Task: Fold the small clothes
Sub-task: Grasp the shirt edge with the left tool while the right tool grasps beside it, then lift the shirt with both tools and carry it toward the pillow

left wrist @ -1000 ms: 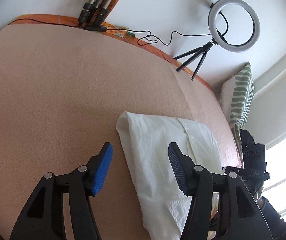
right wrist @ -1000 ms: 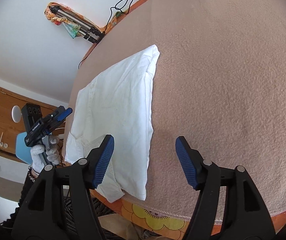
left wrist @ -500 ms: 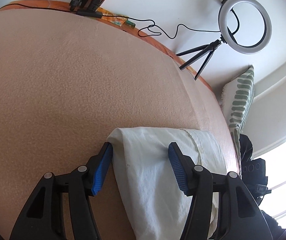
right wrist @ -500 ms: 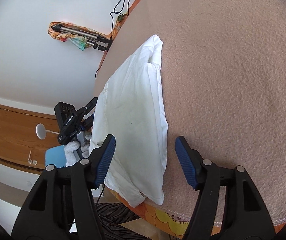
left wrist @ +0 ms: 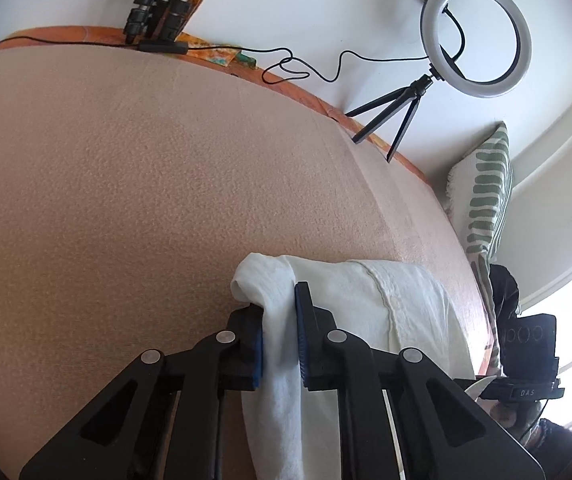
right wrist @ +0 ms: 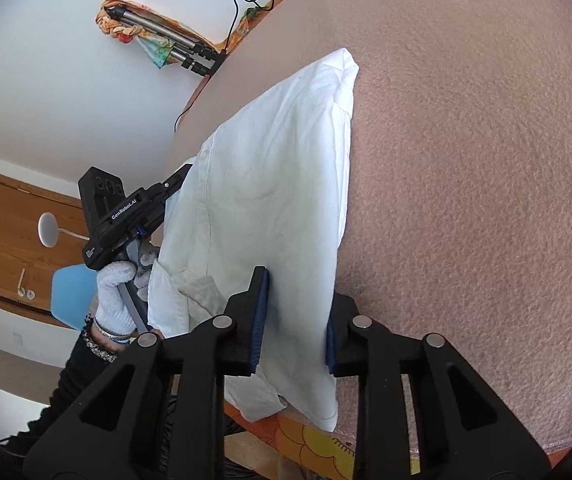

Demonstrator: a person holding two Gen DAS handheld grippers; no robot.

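A small white garment (right wrist: 278, 176) lies folded lengthwise on the tan blanket (right wrist: 465, 160), its near end hanging over the bed's edge. My left gripper (left wrist: 278, 320) is shut on the garment's corner (left wrist: 264, 280), which bunches up between the blue pads. It also shows in the right wrist view (right wrist: 178, 184) at the garment's left edge. My right gripper (right wrist: 295, 320) straddles the garment's near right edge, its jaws narrowed around the cloth with a gap still between them. The right gripper's body shows in the left wrist view (left wrist: 525, 360).
A ring light on a small tripod (left wrist: 473, 36) and its black cable (left wrist: 305, 68) stand at the bed's far edge. A folded tripod (left wrist: 158, 12) leans on the wall. A green striped pillow (left wrist: 485, 196) lies at the right. A blue chair (right wrist: 72, 296) stands beside the bed.
My left gripper moved onto the garment's corner and shut on it, lifting it slightly. My right gripper moved onto the near right edge and its jaws narrowed around the cloth.
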